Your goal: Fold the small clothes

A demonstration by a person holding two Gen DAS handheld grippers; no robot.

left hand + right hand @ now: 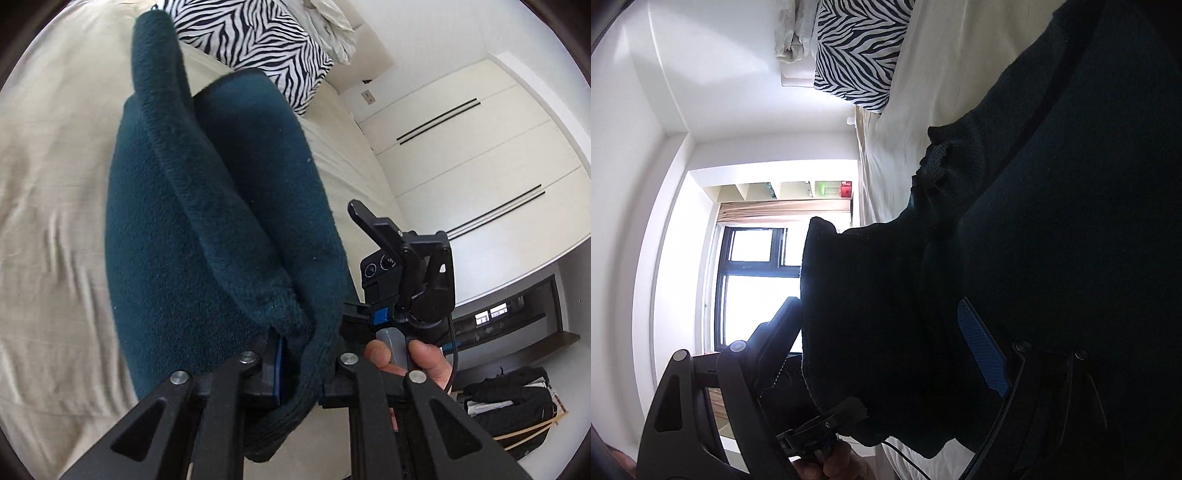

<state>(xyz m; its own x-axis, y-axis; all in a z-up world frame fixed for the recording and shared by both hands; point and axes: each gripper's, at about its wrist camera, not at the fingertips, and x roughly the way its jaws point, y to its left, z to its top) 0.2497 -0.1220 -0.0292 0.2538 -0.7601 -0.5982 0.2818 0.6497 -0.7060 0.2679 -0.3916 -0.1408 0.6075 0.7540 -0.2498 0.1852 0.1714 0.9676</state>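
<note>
A: What do the claws hold?

B: The left gripper [295, 354] pinches the teal garment's [207, 229] edge. The right gripper's [905, 373] fingers lie in the same cloth; whether they clamp it I cannot tell.

A: Progress?

B: The garment hangs ahead over the bed [55, 184], doubled, not yet laid flat.

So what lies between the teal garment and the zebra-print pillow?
Only bare cream bed sheet separates the teal garment from the zebra-print pillow; the left wrist view shows it.
</note>
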